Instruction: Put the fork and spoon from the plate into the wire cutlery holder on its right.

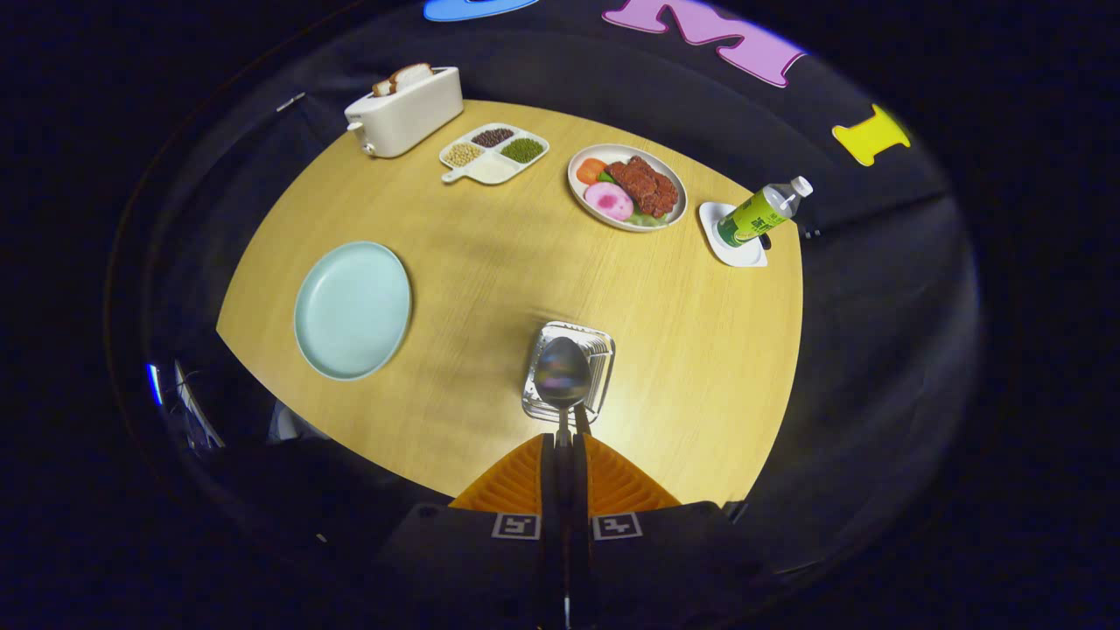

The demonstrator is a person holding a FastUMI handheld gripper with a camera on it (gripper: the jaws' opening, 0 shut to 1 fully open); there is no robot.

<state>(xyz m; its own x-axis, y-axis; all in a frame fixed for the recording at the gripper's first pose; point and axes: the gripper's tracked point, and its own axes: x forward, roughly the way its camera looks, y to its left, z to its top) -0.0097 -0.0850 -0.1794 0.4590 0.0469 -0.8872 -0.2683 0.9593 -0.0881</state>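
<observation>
My gripper [564, 437] is shut on the handle of a metal spoon [561, 374], whose bowl stands up just ahead of the fingertips. Directly beneath and beyond the spoon's bowl is the wire cutlery holder [599, 350], seen from above on the wooden table. A second thin handle shows beside the spoon's handle at the holder's near rim; I cannot tell if it is the fork. The pale blue plate [353, 309] lies bare to the left of the holder.
At the far side of the round wooden table [700, 350] stand a white toaster [404, 111] with bread, a divided dish of beans [494, 151], a plate of food [627, 186], and a green bottle [761, 213] on a white coaster.
</observation>
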